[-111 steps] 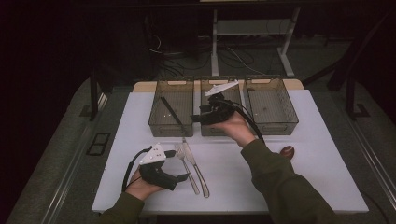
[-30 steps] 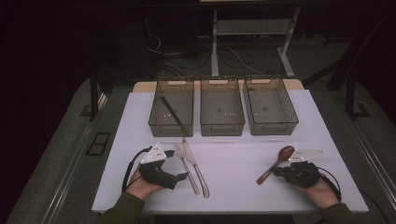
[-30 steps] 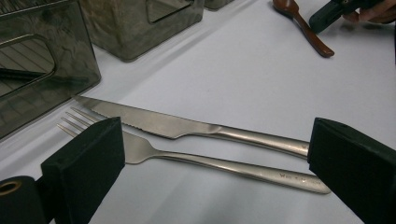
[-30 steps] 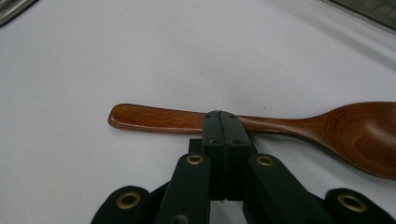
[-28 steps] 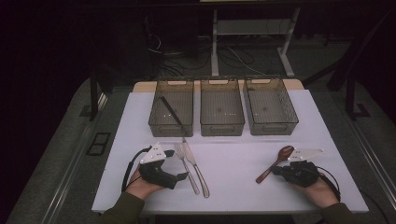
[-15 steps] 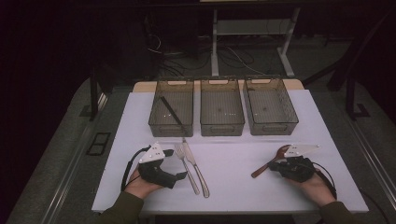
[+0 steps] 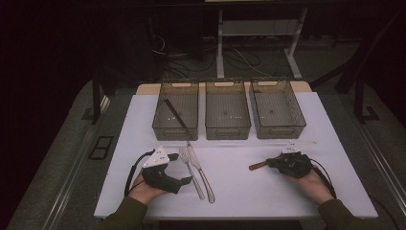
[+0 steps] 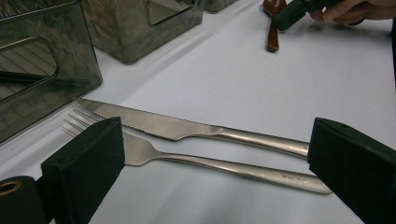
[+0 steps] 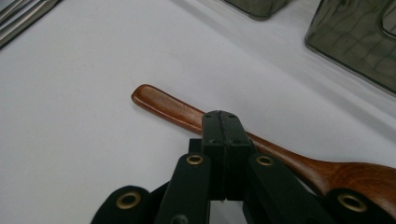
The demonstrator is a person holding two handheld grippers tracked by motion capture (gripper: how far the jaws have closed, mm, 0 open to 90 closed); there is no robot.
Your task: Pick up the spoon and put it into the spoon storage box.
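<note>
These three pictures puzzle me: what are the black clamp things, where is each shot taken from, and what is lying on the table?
There is no robot here. A person holds a hand-worked clamp in each hand: the left gripper and the right gripper. The high view looks down on the white table from above the person's side. The other two pictures come from small cameras riding on each gripper, looking along its black jaws.

On the table lie a fork and a knife, side by side, with the left gripper's jaws wide open around them. At the back stand three clear bins; the left bin holds a dark stick-like thing. The right gripper's jaws are closed together, their tip over the handle of a wooden spoon; it does not seem clamped.
</note>
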